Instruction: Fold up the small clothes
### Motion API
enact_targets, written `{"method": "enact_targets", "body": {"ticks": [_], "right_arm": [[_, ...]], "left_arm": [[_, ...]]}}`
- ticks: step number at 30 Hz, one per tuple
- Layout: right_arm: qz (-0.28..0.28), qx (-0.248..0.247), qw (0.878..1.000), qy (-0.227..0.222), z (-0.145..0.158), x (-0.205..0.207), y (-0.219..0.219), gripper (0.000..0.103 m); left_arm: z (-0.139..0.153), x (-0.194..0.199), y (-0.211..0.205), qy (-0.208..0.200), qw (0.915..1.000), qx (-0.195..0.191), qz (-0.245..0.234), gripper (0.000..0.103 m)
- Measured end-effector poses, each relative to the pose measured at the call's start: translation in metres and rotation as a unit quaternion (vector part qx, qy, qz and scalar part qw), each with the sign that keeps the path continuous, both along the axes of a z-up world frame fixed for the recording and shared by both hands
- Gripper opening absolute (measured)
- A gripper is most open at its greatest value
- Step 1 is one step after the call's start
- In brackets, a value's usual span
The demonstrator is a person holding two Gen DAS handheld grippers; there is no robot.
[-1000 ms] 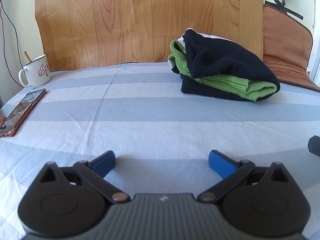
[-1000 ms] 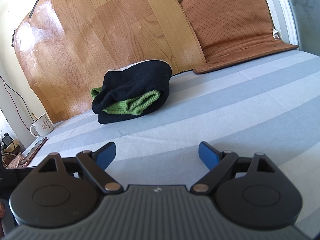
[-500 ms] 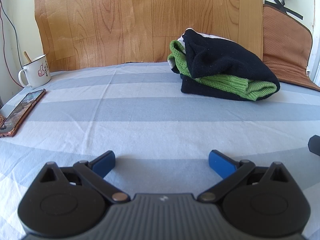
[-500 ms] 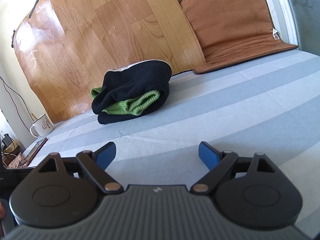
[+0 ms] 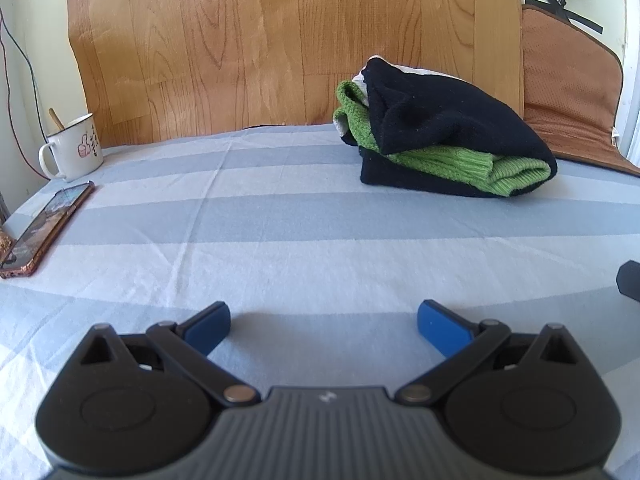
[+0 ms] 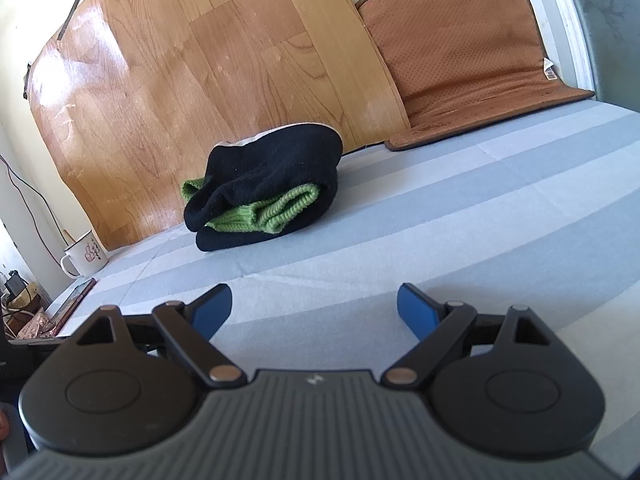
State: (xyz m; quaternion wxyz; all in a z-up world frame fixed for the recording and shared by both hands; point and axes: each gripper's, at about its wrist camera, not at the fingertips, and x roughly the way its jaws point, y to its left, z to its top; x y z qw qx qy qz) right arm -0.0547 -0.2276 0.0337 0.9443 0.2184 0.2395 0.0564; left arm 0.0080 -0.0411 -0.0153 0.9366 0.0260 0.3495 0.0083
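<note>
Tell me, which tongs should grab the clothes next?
Probably the left tongs, though it's close. Both are open and empty, apart from the clothes. In the left view the pile looks nearer and larger; the right tongs see it farther off, up to their left.

Black tool [image 5: 324,322] body, blue fingertips [image 5: 438,326], brass pivot screws.

black and green clothes [image 5: 448,148]; blue-white striped sheet [image 5: 320,220]; blue fingers [image 5: 440,326].

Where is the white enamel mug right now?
The white enamel mug stands far left in the left wrist view, by the wood-grain panel, behind the smartphone.
</note>
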Motion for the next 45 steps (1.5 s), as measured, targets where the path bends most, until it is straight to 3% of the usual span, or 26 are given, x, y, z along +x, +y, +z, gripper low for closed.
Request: {"method": "enact_targets", "body": {"ticks": [12, 30, 36, 45], "right_arm": [[-0.001, 0.003, 1.000, 0.000, -0.001, 0.000, 0.000, 0.092], [0.000, 0.003, 1.000, 0.001, -0.001, 0.000, -0.001, 0.092], [0.000, 0.003, 1.000, 0.001, -0.001, 0.000, 0.000, 0.092], [-0.002, 0.003, 1.000, 0.001, -0.001, 0.000, 0.000, 0.092]], "left_arm": [[0.000, 0.000, -0.001, -0.001, 1.0000, 0.005, -0.002, 0.103], [0.000, -0.006, -0.010, -0.018, 0.9987, 0.046, -0.009, 0.103], [0.000, -0.010, -0.018, -0.031, 0.9966, 0.076, -0.010, 0.103], [0.000, -0.011, -0.018, -0.033, 0.9960, 0.082, -0.011, 0.103]]}}
